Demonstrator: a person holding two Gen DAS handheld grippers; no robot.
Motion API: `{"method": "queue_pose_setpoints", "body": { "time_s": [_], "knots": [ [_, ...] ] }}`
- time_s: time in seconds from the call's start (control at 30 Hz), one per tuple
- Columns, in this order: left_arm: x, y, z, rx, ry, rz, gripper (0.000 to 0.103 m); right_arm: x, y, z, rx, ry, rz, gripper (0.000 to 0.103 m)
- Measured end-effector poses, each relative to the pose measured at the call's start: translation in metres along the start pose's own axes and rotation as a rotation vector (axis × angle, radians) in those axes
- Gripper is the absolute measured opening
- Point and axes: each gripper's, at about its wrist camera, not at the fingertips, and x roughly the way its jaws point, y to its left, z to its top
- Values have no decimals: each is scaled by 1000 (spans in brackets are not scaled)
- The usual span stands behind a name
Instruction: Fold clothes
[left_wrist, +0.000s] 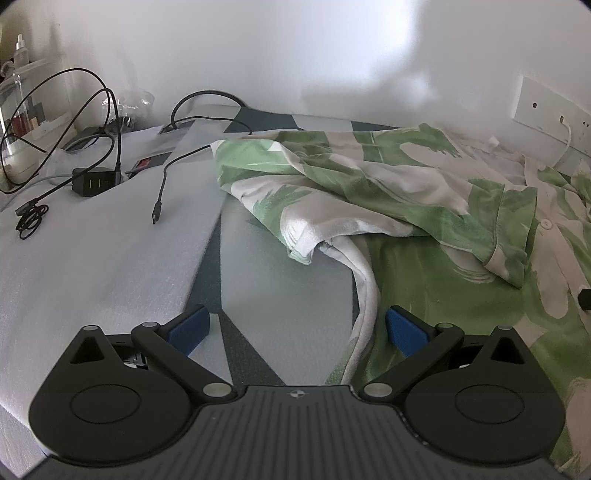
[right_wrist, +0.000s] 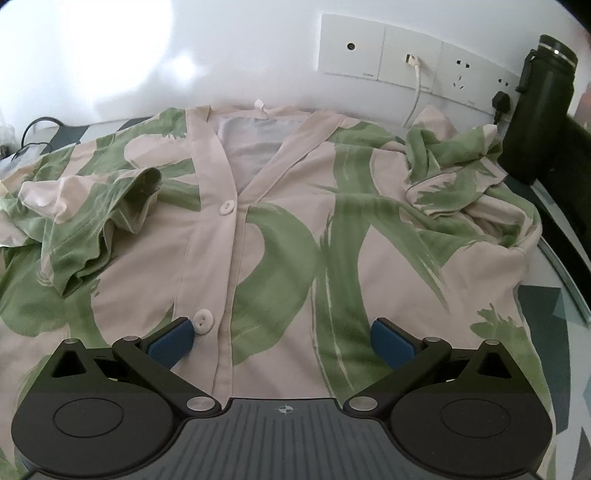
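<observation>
1. Green-and-cream shirt (right_wrist: 280, 236) lies spread on the table (left_wrist: 258, 295), buttoned front up, both sleeves crumpled inward.
2. We hold the left gripper (left_wrist: 295, 328) spread wide and empty over the shirt's side edge; the right gripper (right_wrist: 282, 339) is likewise spread and empty above the front.
3. Risk: pinching one layer only, so the fold skews.
4. Risk: dragged cloth could snag the cable (left_wrist: 162, 184) nearby or nudge the bottle (right_wrist: 539, 110).

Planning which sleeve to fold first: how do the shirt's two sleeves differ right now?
The left sleeve lies folded in over the shirt front, its cuff opening facing the buttons. The right sleeve is bunched in a crumpled heap near the dark bottle, cuff not visible. Both share the green-and-cream print, and neither is in a gripper.
</observation>
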Motion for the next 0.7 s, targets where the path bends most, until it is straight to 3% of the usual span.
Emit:
{"method": "queue_pose_setpoints", "body": {
  "time_s": [0.2,0.23,0.27,0.3,0.4,0.5,0.7],
  "knots": [
    [0,1,1,4,5,-5,103,-5,0,6,-12,-4,19,101],
    [0,2,3,9,12,-12,103,-7,1,9,-20,-7,32,96],
    [2,3,5,15,21,-20,103,-10,3,12,-28,-11,44,79],
    [3,4,7,21,31,-28,103,-15,5,15,-42,-35,69,74],
    [8,7,15,40,49,-44,103,-28,26,24,-134,-122,202,75],
    [13,5,20,57,49,-43,103,-22,51,31,-206,-121,300,68],
    [19,3,26,78,34,-52,103,7,64,50,-110,-88,384,58]
  ]
}}
